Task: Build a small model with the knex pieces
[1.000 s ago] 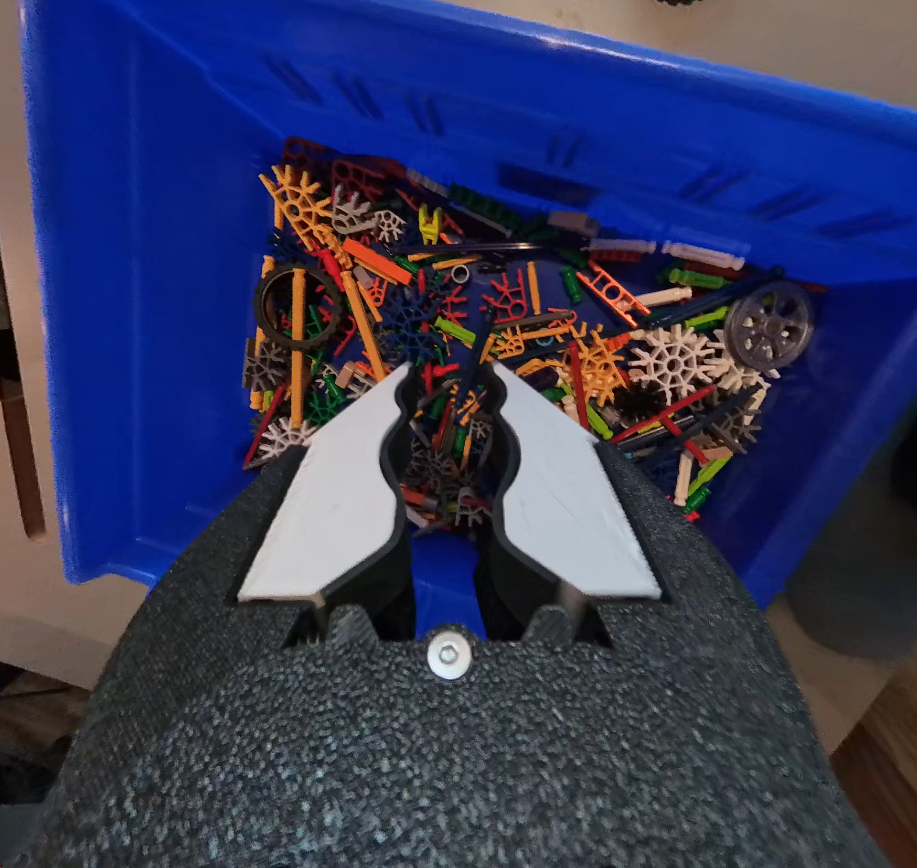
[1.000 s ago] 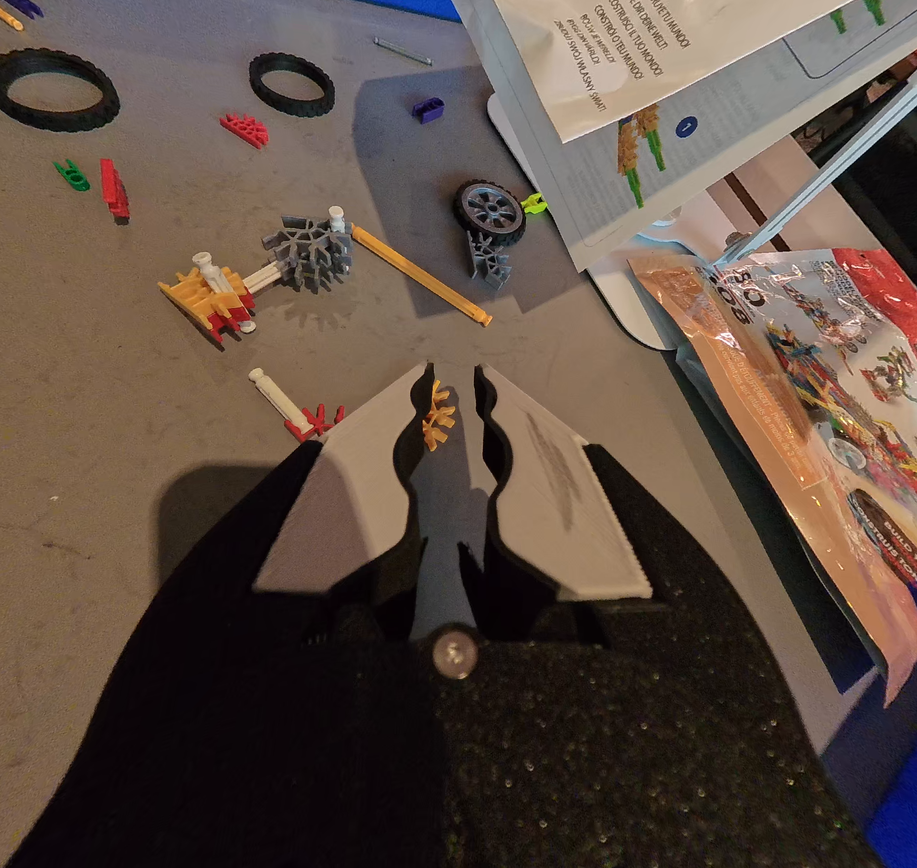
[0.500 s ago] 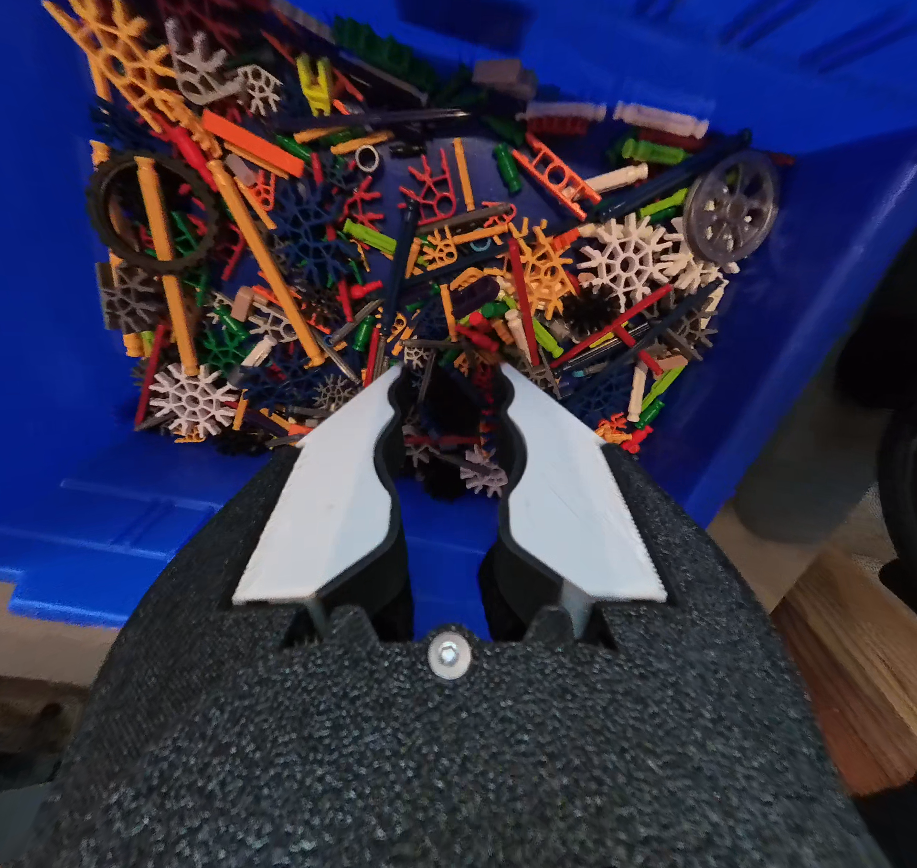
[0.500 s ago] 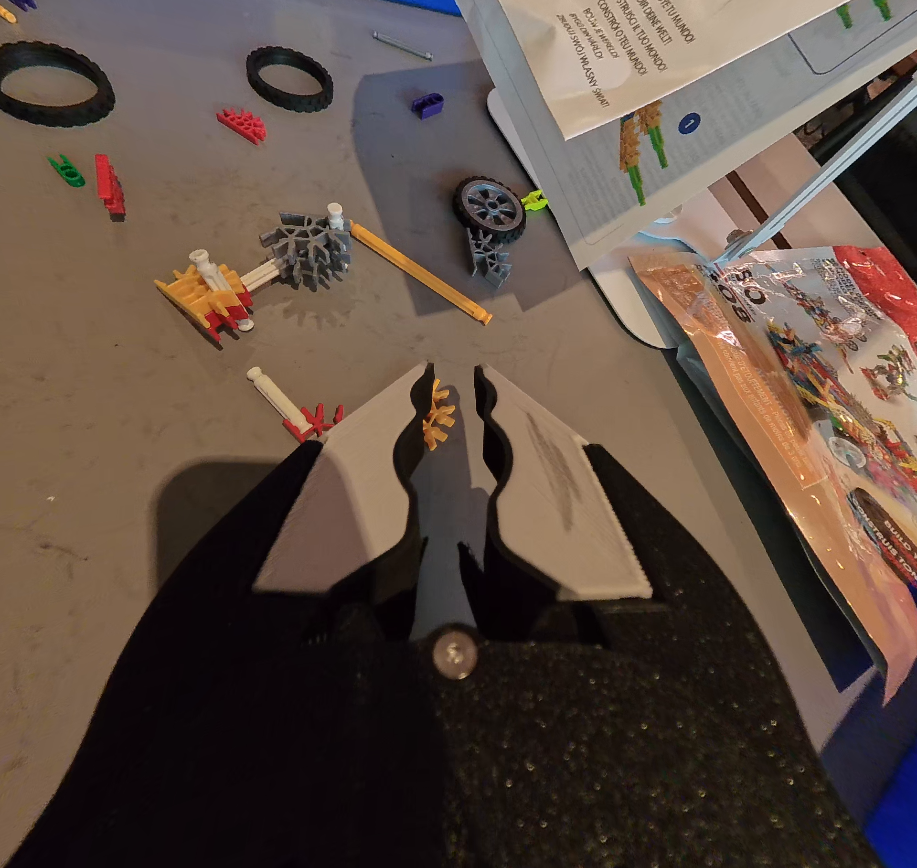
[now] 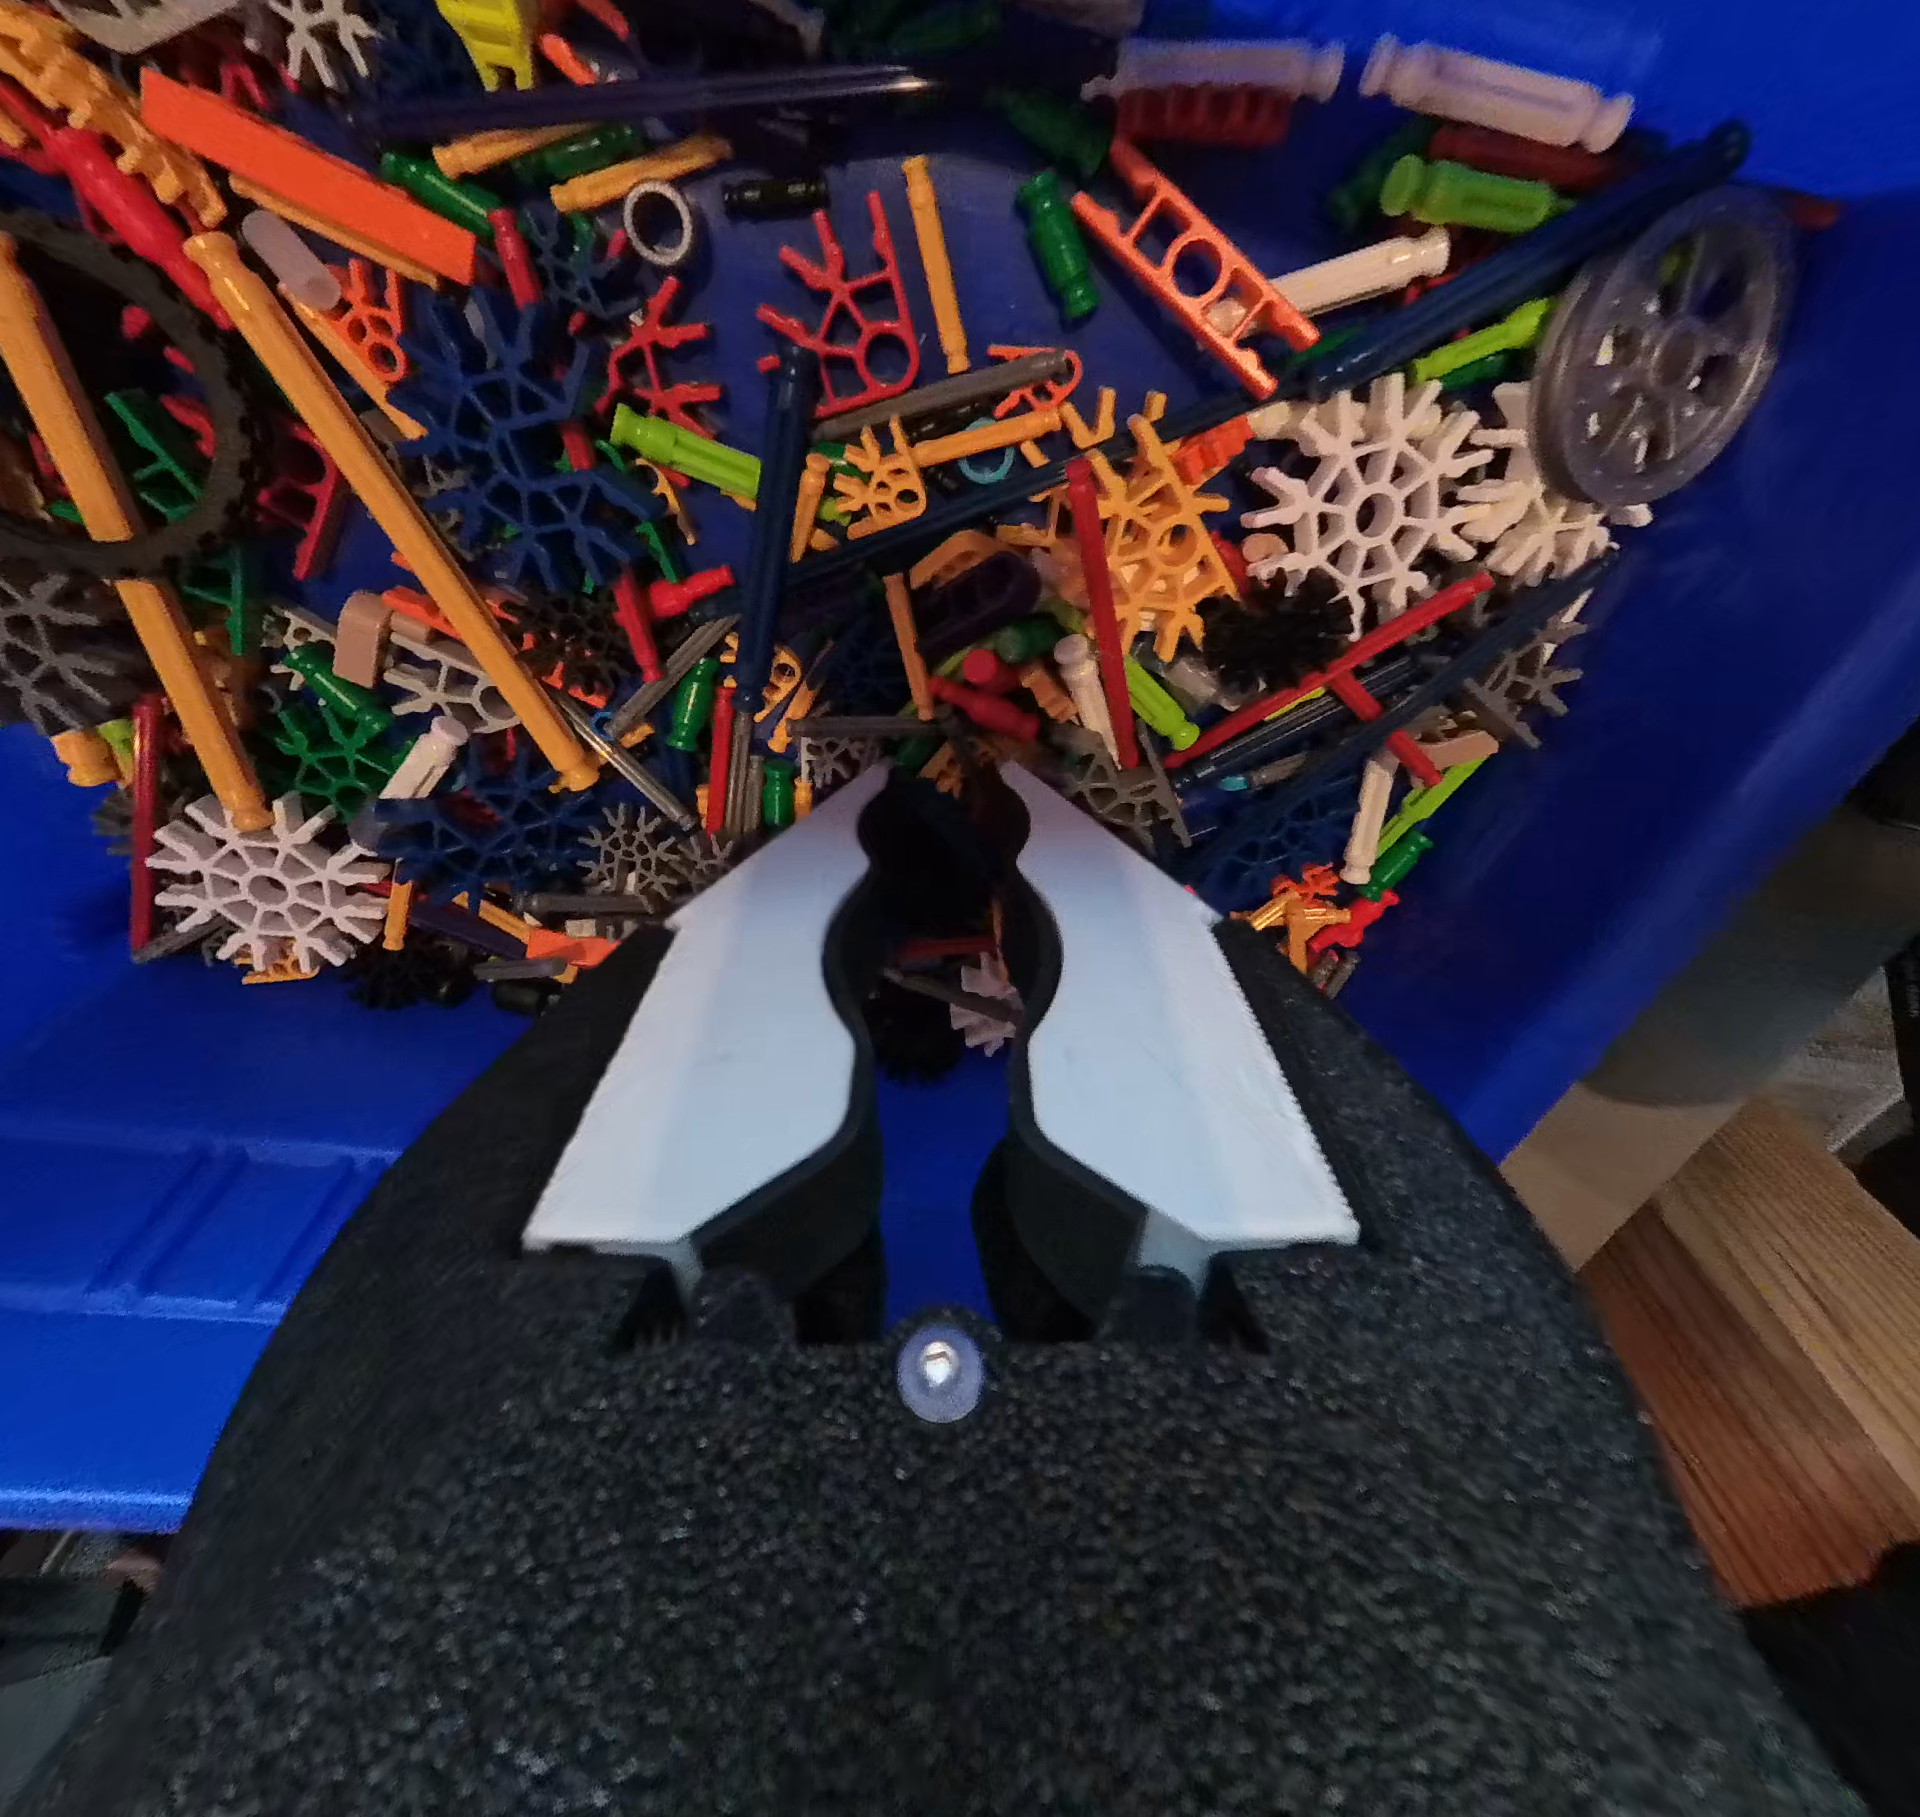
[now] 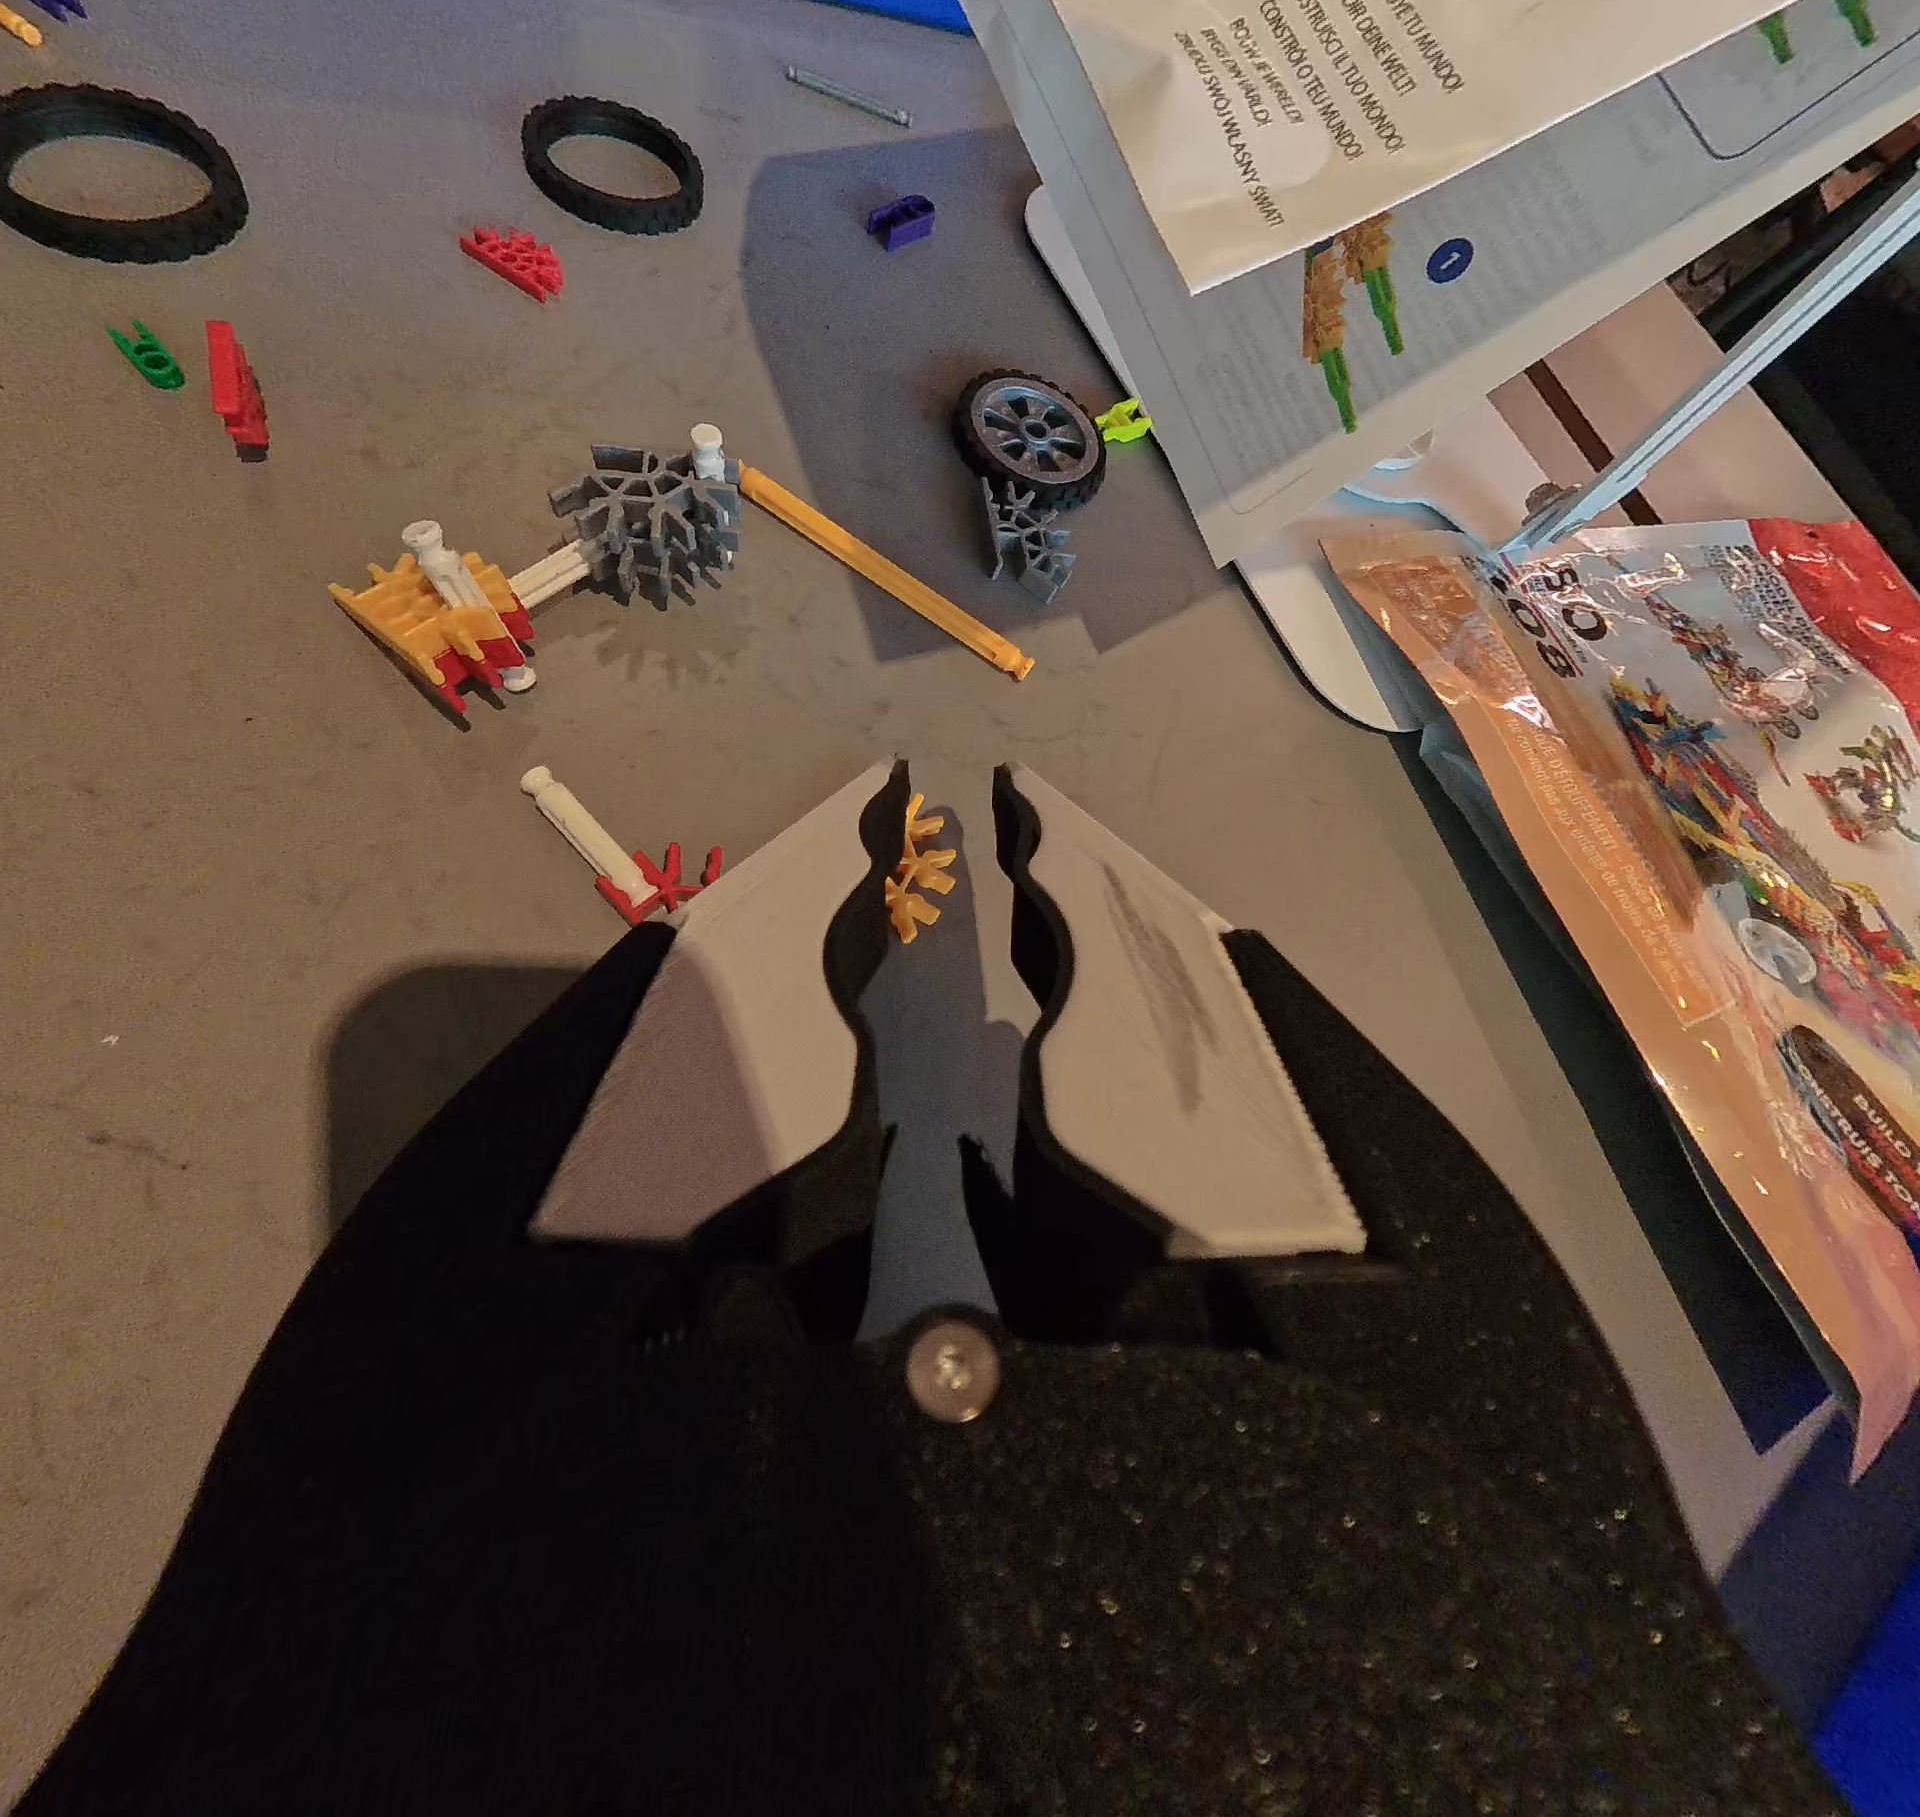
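Observation:
My left gripper (image 5: pixel 945 780) is open with a narrow gap. It hangs low inside a blue bin (image 5: pixel 1766 728), its tips just above a pile of coloured rods and connectors (image 5: pixel 831 520). Dark and red pieces show between its jaws, none gripped. My right gripper (image 6: pixel 948 770) is open above a grey table (image 6: pixel 260 936). A small orange connector (image 6: pixel 916 874) shows between its jaws, next to the left finger; whether it lies on the table or touches the finger I cannot tell. A white rod (image 6: pixel 571 817) with a red connector (image 6: pixel 665 879) lies just left of the right gripper.
On the table lie a grey snowflake connector assembly (image 6: pixel 649 526), a yellow rod (image 6: pixel 883 567), a small wheel (image 6: pixel 1031 442), two black tyres (image 6: pixel 611 167) (image 6: pixel 114 172) and small loose pieces. A paper booklet (image 6: pixel 1403 105) and a plastic bag (image 6: pixel 1714 780) are at the right. The tips of one gripper are about 40 centimetres away from the tips of the other. From the right gripper's tips to the white rod (image 6: pixel 571 817) is close to 6 centimetres.
My left gripper has moved down and forward into the bin, so the pile looks much closer. My right gripper has hardly moved.

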Demonstrator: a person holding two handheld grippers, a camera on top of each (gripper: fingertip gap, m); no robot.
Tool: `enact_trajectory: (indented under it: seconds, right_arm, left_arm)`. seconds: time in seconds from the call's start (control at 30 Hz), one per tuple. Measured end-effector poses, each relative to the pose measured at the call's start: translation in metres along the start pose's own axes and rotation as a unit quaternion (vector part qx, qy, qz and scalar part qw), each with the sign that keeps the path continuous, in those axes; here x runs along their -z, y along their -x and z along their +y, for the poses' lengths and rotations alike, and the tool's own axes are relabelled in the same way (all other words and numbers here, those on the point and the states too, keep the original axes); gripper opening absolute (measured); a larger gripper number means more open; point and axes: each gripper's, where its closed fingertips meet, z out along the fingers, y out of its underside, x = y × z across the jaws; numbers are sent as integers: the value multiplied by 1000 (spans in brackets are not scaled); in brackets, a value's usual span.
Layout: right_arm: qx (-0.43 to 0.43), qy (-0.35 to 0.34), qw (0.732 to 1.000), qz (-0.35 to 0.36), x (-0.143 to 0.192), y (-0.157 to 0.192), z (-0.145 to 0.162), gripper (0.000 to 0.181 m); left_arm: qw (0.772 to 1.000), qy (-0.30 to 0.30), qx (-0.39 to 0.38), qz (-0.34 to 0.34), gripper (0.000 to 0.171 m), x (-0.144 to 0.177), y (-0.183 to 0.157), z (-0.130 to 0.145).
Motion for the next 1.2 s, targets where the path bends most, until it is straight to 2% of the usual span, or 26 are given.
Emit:
enact_trajectory:
  seconds: [0.07,0.47,0.67,0.87,1.1,1.2]
  right_arm:
    - [0,0,1000,-1,0,0,0,16]
    - [0,-2,1000,-2,0,1,0,16]
    - [-1,-3,1000,-4,1,1,-1,15]
    - [0,-3,1000,-4,1,1,-1,15]
    - [1,-2,1000,-5,0,1,0,16]
    - [1,-1,1000,-5,0,1,0,16]
  left_arm:
    - [1000,-2,-4,5,8,1,-2,-2]
    - [999,14,-24,19,4,2,-2,-12]
    - [999,-29,9,35,3,14,6,-22]
    - [991,-102,47,75,3,30,10,-36]
    - [984,-142,55,91,2,39,9,-45]
    - [982,-167,49,76,4,41,12,-59]
